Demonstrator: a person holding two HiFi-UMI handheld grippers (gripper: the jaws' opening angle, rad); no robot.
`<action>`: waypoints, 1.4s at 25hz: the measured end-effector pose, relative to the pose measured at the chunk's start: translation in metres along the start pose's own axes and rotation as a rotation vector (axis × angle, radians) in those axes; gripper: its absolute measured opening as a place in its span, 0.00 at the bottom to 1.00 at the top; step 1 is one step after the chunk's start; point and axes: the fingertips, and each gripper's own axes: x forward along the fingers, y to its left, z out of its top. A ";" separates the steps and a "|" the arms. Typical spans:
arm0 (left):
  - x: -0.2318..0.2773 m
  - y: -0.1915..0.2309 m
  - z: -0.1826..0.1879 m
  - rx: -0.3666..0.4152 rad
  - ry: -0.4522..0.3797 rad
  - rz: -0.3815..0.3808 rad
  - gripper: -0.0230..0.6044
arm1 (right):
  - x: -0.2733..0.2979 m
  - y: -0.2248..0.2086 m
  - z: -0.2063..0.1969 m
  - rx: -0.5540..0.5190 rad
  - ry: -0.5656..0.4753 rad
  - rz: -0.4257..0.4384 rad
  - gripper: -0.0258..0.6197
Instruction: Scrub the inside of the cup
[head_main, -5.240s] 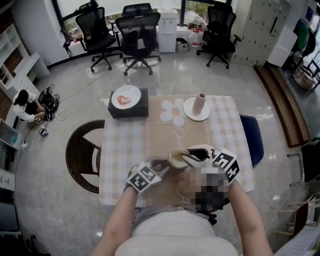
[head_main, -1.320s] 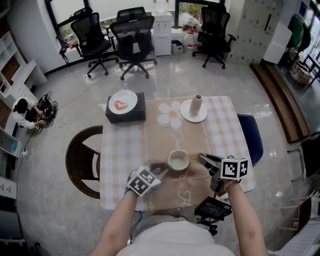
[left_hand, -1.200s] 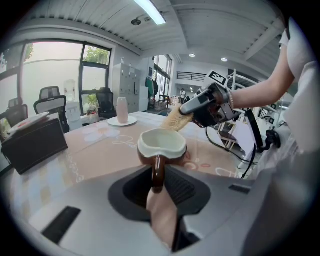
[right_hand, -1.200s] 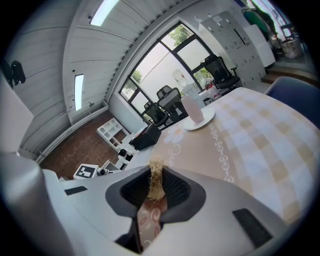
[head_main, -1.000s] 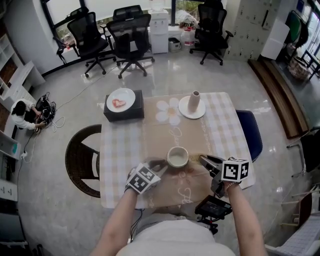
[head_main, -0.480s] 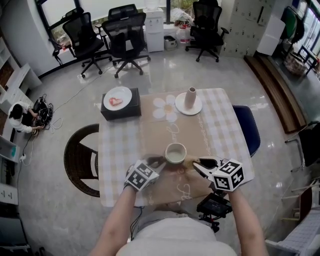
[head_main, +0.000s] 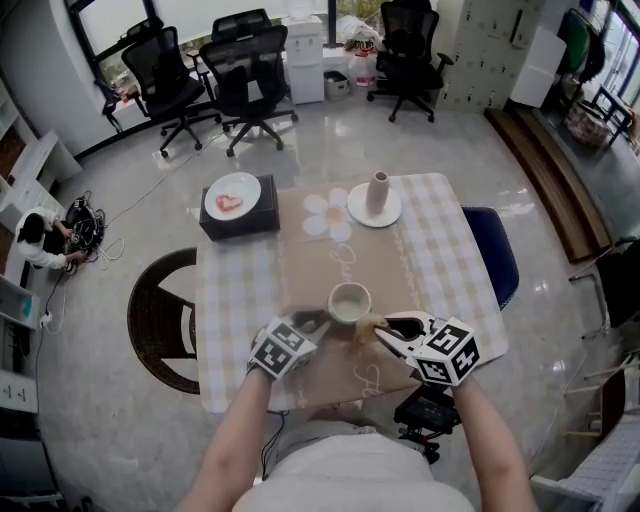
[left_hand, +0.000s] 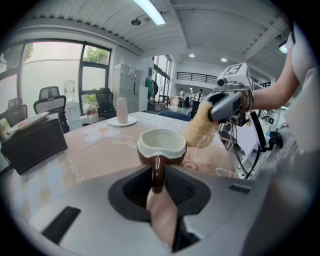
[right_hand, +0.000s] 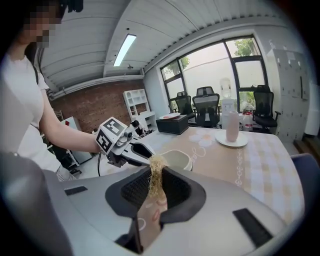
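Cream-lined brown ceramic cup (head_main: 349, 301) near the middle of the head view, upright on the beige table runner (head_main: 330, 255) of a checked-cloth table (head_main: 235, 290). At the cup's 7 o'clock, the left gripper (head_main: 316, 322), reaching in at the handle side. At its 4 o'clock, the right gripper (head_main: 382, 328) with a tan fibrous loofah scrubber (head_main: 368, 324) at its tips, just beside the cup wall. Toward 12 o'clock, well apart, a pale pink cylindrical vase (head_main: 377, 192) on a round white plate (head_main: 392, 214). Toward 11 o'clock, a black box (head_main: 240, 218) bearing a white dish (head_main: 232, 194).

Left gripper view: jaws drawn narrow, clamped on the brown handle (left_hand: 157, 172) of the cup (left_hand: 161, 144), mouth up and level. Right gripper (left_hand: 212, 111) at 2 o'clock of the cup, scrubber (left_hand: 202, 129) hanging from it beside the rim, outside the bowl. Touching or not, impossible to tell.

Right gripper view: jaws pinched close on the scrubber (right_hand: 155, 172), fibres sticking up past the tips. Cup (right_hand: 179, 159) just beyond, at 1 o'clock of the tuft. Left gripper (right_hand: 144, 152) at 10 o'clock, against the cup's side. Vase (right_hand: 231, 126) far off at 2 o'clock.
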 end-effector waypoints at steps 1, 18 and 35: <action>0.000 0.000 0.000 0.000 0.000 0.000 0.15 | 0.001 0.001 0.001 -0.002 0.000 0.006 0.14; 0.000 0.000 0.000 0.006 -0.003 0.008 0.15 | 0.031 0.013 0.020 -0.072 0.003 0.077 0.14; 0.002 -0.003 -0.013 0.059 0.039 0.008 0.15 | 0.046 0.003 0.038 0.001 -0.053 0.063 0.14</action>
